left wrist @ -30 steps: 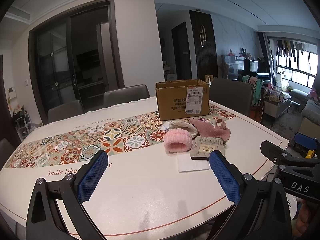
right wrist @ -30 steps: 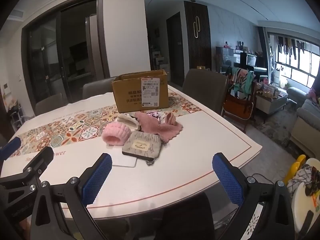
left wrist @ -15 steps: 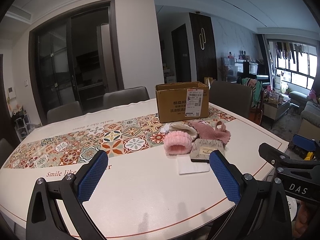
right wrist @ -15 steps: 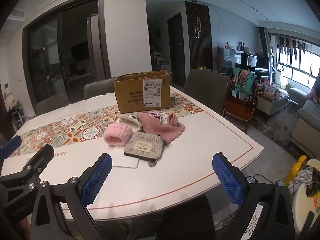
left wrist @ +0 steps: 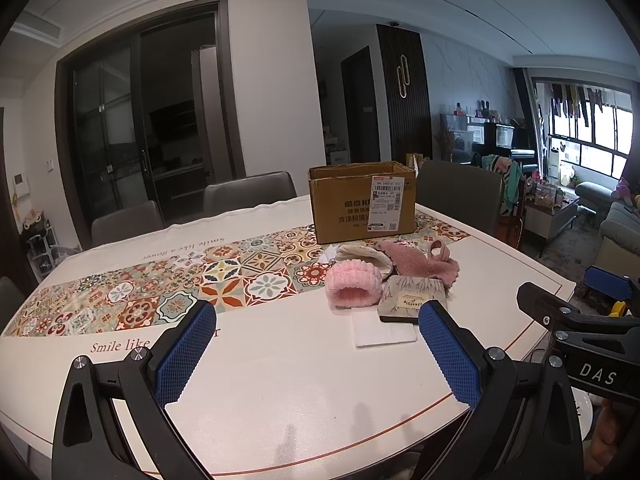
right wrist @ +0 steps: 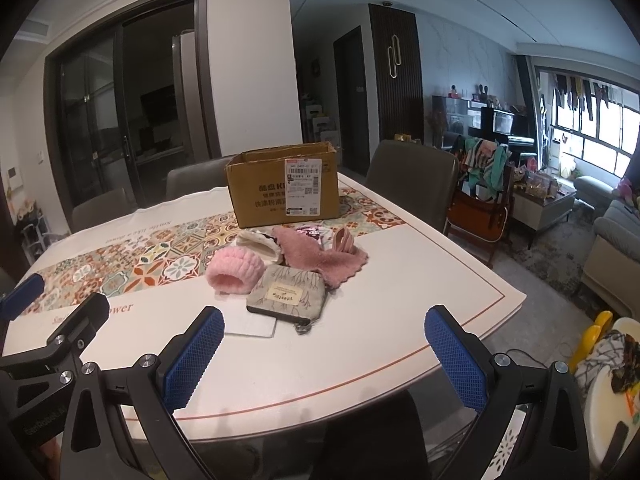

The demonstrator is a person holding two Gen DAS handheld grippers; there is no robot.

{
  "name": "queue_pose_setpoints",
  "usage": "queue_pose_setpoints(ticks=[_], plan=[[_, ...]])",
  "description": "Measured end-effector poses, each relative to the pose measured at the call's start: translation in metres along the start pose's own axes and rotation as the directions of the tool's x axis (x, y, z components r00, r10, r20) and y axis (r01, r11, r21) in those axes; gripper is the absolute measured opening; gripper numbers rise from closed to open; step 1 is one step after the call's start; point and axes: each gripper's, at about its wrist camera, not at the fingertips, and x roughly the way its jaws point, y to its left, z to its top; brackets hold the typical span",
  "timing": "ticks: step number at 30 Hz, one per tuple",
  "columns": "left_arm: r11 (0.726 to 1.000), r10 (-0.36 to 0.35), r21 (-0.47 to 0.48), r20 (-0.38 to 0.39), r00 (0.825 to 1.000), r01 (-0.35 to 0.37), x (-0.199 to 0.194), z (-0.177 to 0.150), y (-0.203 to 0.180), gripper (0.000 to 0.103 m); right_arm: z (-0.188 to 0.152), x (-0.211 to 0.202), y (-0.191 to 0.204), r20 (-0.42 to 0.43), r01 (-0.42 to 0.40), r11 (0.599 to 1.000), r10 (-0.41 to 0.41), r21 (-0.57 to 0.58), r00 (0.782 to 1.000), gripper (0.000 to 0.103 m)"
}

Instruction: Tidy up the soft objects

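A heap of soft things lies on the white table in front of an open cardboard box. It holds a fluffy pink headband, a cream plush piece, a dusty-pink cloth and a grey fabric pouch. A flat white pad lies beside the pouch. My left gripper hovers open over the table's near part, short of the heap. My right gripper is open too, near the front edge, nothing between its fingers.
A patterned tile runner crosses the table. Grey chairs stand along the far side and right end. The table's front edge runs just beyond my right fingers; a cluttered living area lies to the right.
Both grippers have drifted slightly toward the heap; box and soft things sit a little nearer in both views. Both stay open and nothing on the table has moved.
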Motion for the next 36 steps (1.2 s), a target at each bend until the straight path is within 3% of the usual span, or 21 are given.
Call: queue_pose_setpoints(ticks=[36], plan=[[0.999,-0.02,0.031,-0.032,0.999,0.021,0.013,-0.005,-0.005,0.103,-0.006,0.012,-0.003,-0.032,0.004,1.0,-0.004,0.0,0.999,0.102]])
